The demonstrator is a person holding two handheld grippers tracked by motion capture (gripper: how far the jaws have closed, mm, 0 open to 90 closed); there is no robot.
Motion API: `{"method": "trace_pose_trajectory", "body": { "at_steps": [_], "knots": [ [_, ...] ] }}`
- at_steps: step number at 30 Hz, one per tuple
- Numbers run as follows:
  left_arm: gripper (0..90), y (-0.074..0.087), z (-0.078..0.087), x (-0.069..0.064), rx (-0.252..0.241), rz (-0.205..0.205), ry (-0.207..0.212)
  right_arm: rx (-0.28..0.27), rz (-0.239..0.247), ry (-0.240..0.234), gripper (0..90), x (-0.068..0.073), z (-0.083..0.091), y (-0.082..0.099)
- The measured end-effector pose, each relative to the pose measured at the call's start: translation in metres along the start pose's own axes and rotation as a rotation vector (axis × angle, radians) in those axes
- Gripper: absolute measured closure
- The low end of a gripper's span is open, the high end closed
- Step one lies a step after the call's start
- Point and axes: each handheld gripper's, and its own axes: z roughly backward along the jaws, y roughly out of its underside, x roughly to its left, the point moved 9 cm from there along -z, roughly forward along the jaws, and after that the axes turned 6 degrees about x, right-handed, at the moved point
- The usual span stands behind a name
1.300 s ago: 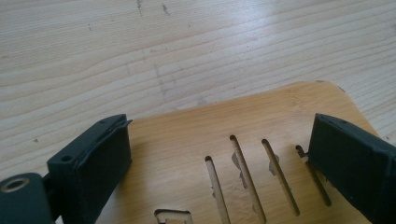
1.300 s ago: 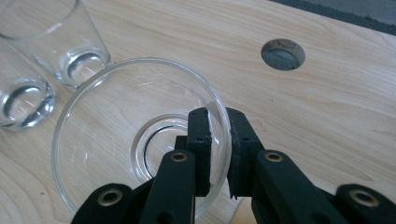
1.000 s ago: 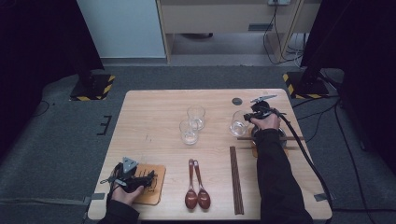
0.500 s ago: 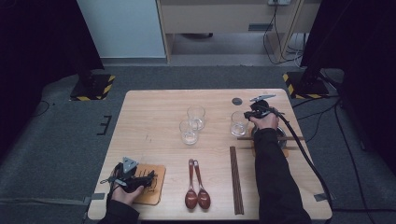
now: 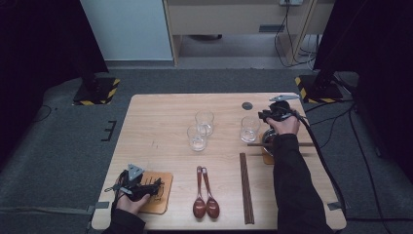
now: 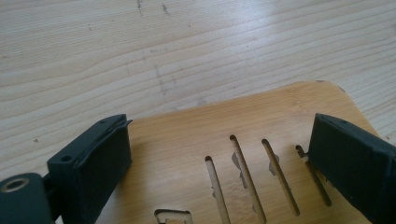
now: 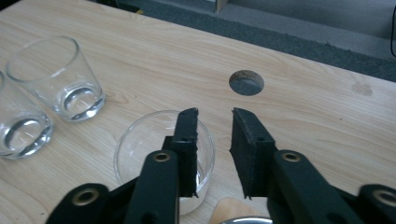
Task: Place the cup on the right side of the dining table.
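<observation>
Hovering over a glass [image 7: 164, 161] on the worktop [image 7: 303, 107], the right gripper [image 7: 215, 140] is parting, its jaws having just been opening, rim unpinched.

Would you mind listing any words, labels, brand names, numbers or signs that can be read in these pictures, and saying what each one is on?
None: no readable text on the table, the three glasses, the slotted wooden coaster, the spoons or the chopsticks.
The yellow-and-black hazard stripes on the stand bases carry no words.
</observation>
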Motion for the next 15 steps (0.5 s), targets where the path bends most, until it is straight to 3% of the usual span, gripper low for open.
{"method": "trace_pose_trajectory", "body": {
  "at_steps": [6,9,15],
  "knots": [
    [4.9,0.0,0.0,0.0,0.0,0.0,0.0,-0.03,-0.005,-0.028,60.1,0.006,0.021,0.005],
    [5.0,0.0,0.0,0.0,0.0,0.001,0.0,-0.046,-0.01,-0.044,48.8,0.01,0.031,0.011],
    [4.9,0.0,0.0,0.0,0.0,0.001,-0.002,-0.092,-0.011,-0.052,37.9,0.011,0.058,0.03]
  ]
}}
